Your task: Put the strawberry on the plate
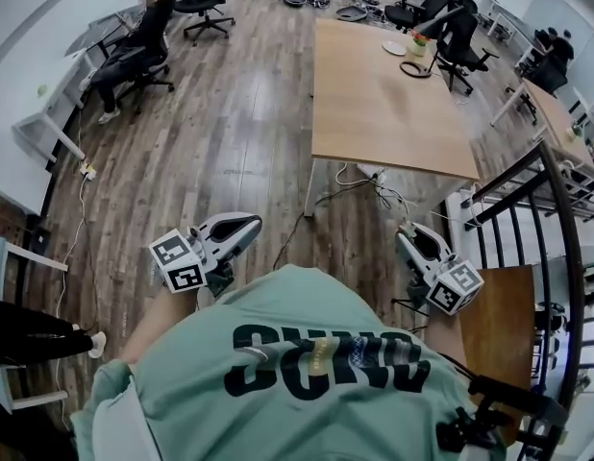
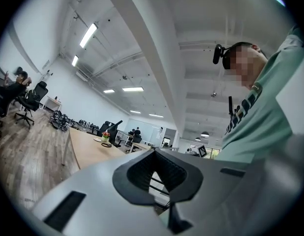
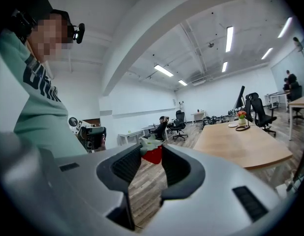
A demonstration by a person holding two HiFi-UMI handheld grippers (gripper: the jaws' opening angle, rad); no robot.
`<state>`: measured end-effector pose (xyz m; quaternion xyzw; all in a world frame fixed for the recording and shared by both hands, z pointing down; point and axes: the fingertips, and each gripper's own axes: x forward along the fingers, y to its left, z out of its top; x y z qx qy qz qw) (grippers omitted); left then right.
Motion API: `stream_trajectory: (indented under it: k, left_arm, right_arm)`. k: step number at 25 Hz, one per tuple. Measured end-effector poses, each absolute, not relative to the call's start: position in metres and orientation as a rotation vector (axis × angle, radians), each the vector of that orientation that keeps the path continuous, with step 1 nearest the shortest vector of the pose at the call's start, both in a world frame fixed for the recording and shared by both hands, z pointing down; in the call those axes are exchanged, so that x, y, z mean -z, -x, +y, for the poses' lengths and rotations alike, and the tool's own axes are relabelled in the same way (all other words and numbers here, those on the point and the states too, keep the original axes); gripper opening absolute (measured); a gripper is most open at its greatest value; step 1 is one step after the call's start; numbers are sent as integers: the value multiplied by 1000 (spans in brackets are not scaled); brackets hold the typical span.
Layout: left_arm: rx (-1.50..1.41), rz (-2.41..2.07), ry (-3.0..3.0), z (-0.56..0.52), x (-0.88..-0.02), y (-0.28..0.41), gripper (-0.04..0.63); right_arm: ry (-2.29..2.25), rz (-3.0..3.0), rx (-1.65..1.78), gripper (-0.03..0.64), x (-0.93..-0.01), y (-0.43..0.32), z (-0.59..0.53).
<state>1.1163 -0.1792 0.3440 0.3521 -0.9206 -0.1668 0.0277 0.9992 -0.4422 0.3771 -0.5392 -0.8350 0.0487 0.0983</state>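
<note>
Carry step in hand. Right gripper (image 1: 407,235) at 4 o'clock, jaws clamped on strawberry (image 3: 153,155). Left gripper (image 2: 154,154) at 8, jaws closed, empty.

Next: cross floor, reach far end of table (image 1: 374,113), set strawberry on plate (image 1: 394,48) at 1 o'clock.

Cables (image 1: 359,186) underfoot at 12; flower vase (image 1: 418,40) just beside plate.

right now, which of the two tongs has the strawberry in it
The right tongs: the red strawberry is pinched between their tips. The left tongs have their tips together with nothing between them.
</note>
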Motion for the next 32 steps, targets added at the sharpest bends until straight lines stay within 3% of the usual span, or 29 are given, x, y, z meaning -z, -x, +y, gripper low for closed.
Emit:
stream_trajectory:
  k: [18, 32]
  left_arm:
    - [533, -2830, -1078, -163, -343, -1060, -8]
    - [555, -2925, -959, 126, -384, -986, -8]
  right_arm:
    - [1590, -2416, -165, 133, -404, -948, -432]
    - [1748, -2336, 52, 133, -371, -822, -120]
